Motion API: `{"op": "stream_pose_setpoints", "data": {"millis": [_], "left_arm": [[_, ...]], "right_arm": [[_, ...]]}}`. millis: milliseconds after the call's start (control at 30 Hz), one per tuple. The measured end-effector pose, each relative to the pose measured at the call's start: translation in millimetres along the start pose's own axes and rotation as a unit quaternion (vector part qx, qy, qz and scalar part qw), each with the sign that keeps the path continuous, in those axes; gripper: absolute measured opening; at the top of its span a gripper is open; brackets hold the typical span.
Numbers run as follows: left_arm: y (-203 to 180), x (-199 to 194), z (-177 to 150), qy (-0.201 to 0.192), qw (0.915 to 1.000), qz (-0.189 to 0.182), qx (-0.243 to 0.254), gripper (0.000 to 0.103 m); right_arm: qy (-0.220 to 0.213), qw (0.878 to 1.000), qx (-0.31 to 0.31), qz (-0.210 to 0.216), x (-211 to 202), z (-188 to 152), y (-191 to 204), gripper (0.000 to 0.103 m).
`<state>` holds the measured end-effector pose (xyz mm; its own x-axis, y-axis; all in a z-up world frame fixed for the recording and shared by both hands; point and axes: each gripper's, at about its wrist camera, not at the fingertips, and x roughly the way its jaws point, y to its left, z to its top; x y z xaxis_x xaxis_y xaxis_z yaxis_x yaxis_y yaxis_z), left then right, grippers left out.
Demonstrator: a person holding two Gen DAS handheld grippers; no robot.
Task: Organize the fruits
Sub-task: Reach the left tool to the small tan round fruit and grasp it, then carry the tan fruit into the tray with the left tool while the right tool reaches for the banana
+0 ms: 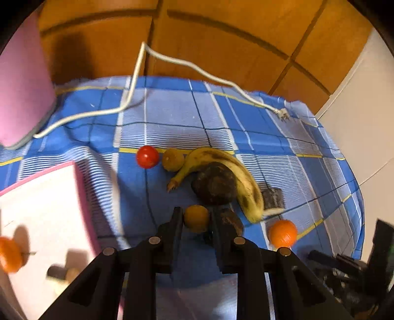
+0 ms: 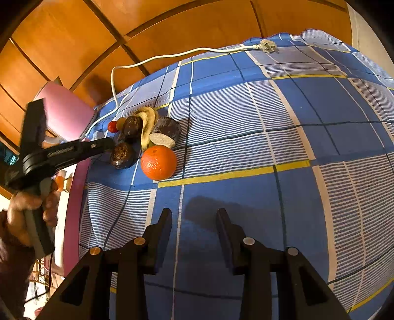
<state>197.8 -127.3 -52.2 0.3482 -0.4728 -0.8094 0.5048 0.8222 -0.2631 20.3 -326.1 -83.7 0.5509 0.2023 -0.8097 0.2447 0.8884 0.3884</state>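
Your left wrist view is smeared by motion; the banana (image 1: 231, 172) and the orange (image 1: 282, 233) have soft edges, and the white tray (image 1: 44, 211) at the left is washed out and blurred; your right wrist view is sharp, with the orange (image 2: 158, 162) crisp and lit from above; warm indoor light glows on the wooden panels (image 2: 172, 22); a dark shadow lies on the checked cloth (image 2: 283, 128) ahead of the right gripper (image 2: 194, 214); both views bow strongly and darken at the corners.
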Motion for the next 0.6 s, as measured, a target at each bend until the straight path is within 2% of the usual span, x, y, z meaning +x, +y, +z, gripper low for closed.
{"op": "stream_pose_setpoints", "data": {"millis": [100, 267, 600], "left_arm": [[-6.4, -23.6, -16.6, -0.024, 0.9997, 0.004, 0.008, 0.023], [-17.8, -47.0, -46.9, -0.041, 0.999, 0.007, 0.018, 0.023], [-13.1, -77.9, -86.9, -0.059, 0.9982, -0.007, -0.009, 0.023]], "right_arm": [[-0.001, 1.0, 0.007, 0.0, -0.9, 0.8, -3.5, 0.037], [-0.003, 1.0, 0.013, -0.003, -0.5, 4.2, -7.0, 0.037], [-0.008, 1.0, -0.009, -0.009, -2.7, 17.4, 0.2, 0.037]]}}
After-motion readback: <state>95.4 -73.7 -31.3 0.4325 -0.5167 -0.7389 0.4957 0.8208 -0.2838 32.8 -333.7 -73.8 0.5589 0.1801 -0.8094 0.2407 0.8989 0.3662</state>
